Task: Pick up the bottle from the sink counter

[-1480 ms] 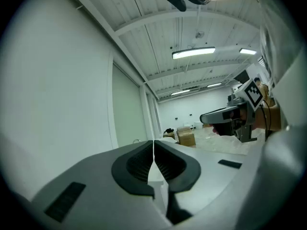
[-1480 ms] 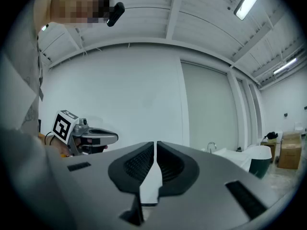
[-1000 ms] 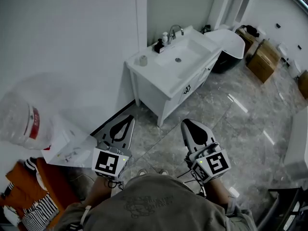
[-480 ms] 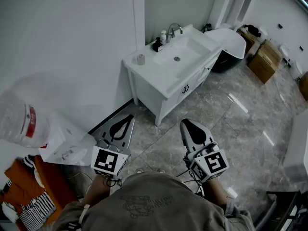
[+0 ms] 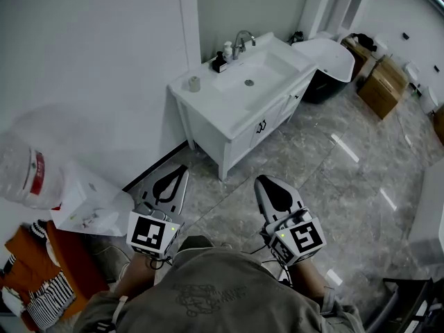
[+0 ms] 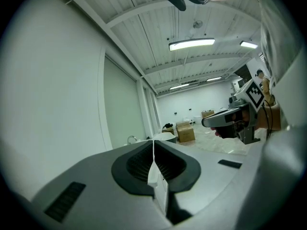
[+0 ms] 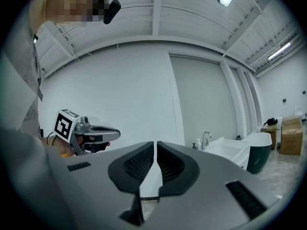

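Left gripper [image 6: 153, 143]: jaws clenched fully together, pads meeting along a single seam, nothing between them; low in front of the person's torso, tips toward the vanity; marker cube [image 5: 151, 233] at its rear.

Right gripper [image 7: 155, 145]: jaws drawn together to a thin slit, nothing grasped; beside the left gripper but apart from it, over the grey marble floor [image 5: 347, 165].

Bottle [image 5: 227, 50]: small, white, upright; stands on the sink counter [image 5: 208, 99] at its back edge, just left of the faucet [image 5: 240, 41]; well apart from both grippers; untouched.

Dark container [image 5: 219, 63]: on the same counter, just beside the bottle on the side away from the faucet; its kind cannot be told.

Pale cylinder [image 5: 195, 83]: upright near the counter's left corner, apart from the bottle.

Basin [image 5: 260, 71]: sunk into the counter, right of the bottle; dark drain at its middle.

Cabinet [image 5: 243, 134]: white, under the counter; dark handles on its front.

Tub [image 5: 326, 68]: dark outside, white rim; on the floor just right of the vanity.

Cardboard boxes [image 5: 380, 87]: on the floor beyond the tub.

Plastic jug [image 5: 28, 175]: large, clear, red label; at the left edge by the white wall.

White bag [image 5: 87, 203]: near the jug; orange cloth [image 5: 41, 269] below it.
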A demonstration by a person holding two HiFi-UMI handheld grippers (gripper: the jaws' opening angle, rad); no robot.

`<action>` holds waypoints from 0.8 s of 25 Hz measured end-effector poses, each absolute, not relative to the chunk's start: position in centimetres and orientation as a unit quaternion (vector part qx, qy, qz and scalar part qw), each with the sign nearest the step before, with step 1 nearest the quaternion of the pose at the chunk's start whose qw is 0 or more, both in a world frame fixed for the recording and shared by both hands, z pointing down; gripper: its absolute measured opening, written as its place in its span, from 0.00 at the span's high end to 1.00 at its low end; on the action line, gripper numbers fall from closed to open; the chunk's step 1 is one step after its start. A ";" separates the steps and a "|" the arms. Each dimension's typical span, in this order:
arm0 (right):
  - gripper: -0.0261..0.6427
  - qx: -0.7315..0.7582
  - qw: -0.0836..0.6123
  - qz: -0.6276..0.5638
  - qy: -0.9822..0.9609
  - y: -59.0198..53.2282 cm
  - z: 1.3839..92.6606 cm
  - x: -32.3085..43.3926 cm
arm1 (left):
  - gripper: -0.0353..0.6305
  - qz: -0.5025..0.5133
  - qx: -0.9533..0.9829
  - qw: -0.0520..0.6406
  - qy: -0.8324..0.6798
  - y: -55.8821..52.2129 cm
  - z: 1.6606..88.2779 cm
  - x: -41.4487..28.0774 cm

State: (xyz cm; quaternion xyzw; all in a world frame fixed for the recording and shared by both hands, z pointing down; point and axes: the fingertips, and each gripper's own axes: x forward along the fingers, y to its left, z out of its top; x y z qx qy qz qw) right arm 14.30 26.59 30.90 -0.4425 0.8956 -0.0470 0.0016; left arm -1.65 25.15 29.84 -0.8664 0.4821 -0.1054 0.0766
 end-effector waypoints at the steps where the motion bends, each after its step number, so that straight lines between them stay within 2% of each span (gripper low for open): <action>1: 0.90 -0.445 0.001 -0.046 0.895 26.6 31.1 14.8 | 0.91 -0.107 -0.865 0.078 0.484 25.1 29.9 -1.4; 9: 0.90 -0.462 -0.013 -0.055 0.885 25.9 33.0 17.4 | 0.91 -0.118 -0.861 0.091 0.487 25.0 30.7 -0.2; 20: 0.90 -0.459 -0.017 -0.036 0.888 21.4 33.7 16.1 | 0.91 -0.107 -0.865 0.097 0.481 20.7 31.9 -1.1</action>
